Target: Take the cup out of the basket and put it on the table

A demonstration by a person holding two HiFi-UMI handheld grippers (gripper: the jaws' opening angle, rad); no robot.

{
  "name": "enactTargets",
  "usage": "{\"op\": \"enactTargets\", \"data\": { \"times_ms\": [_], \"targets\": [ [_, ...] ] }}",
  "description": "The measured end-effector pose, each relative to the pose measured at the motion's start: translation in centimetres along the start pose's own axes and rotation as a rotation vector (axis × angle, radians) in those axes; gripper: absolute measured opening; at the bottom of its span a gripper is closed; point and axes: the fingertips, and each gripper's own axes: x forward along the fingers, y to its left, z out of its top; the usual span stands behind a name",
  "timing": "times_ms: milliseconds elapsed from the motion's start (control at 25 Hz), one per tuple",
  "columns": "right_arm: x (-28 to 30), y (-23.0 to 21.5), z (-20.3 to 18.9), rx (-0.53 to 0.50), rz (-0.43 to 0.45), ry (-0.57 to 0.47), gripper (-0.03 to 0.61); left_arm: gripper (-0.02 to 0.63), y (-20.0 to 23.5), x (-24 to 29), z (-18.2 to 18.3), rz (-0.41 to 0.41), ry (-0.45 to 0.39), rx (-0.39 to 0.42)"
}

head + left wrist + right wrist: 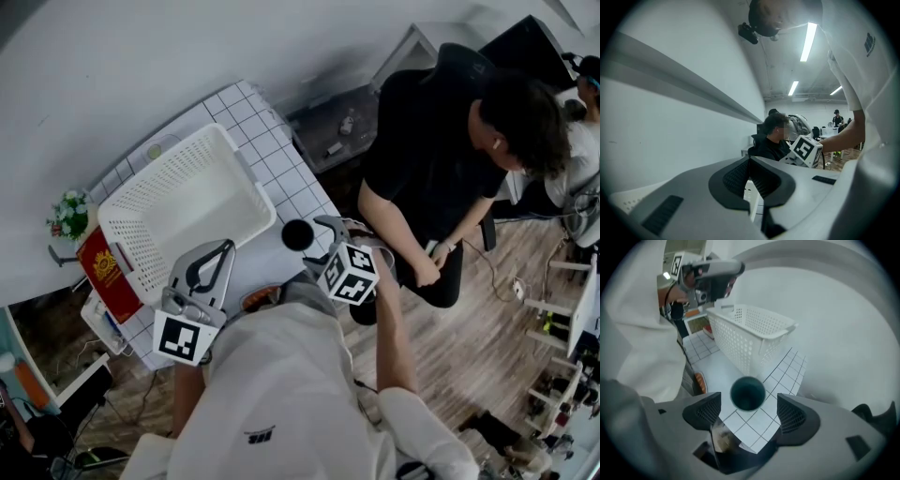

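The right gripper (749,412) has its jaws wide apart and holds nothing. It points down at the table (302,184). The cup stands just past its two tips, and the jaws do not touch the cup.

The left gripper (750,176) has its jaws pressed together with nothing between them. It is held up above the near left part of the table. It points across the room to the right.

The table is white with dark lines that make small squares. A person in a black shirt (422,141) sits to the right of the table, beyond its far corner.

The basket (246,189) is white, with many little holes in its walls. It sits on the left part of the table.

A red flat thing (108,272) leans at the left edge of the table, beside the basket.

The cup (297,234) is dark and round, and it stands upright with its mouth up. It is on the table, out of the basket, just to the right of the basket's near corner.

A small bunch of flowers (70,214) sits at the far left.
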Motion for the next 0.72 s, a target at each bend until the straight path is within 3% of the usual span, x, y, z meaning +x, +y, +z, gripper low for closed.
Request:
{"op": "enactTargets", "data": {
  "times_ms": [120,400,520,640,720],
  "targets": [
    [-3.2,-0.9,2.4,0.101,-0.061,-0.188,0.358,0.011,-0.1,0.1,0.2,0.0,-0.006,-0.006],
    [-10.9,-2.7,8.2,0.206,-0.253,-0.549,0.103,0.011,-0.7,0.5,1.2,-0.032,-0.043,-0.006],
    [-14.0,-2.6,10.6,0.243,-0.284,-0.724,0.056,0.011,-1.0,0.7,2.0,-0.056,-0.075,-0.01],
    [-17.4,-2.8,12.9,0.351,-0.319,-0.935,0.035,0.011,-1.6,1.0,2.6,-0.088,-0.104,-0.014],
    [-18.5,-2.8,13.1,0.387,-0.336,-0.986,0.025,0.011,-2.1,1.4,2.9,-0.113,-0.12,-0.017]
  ]
}}
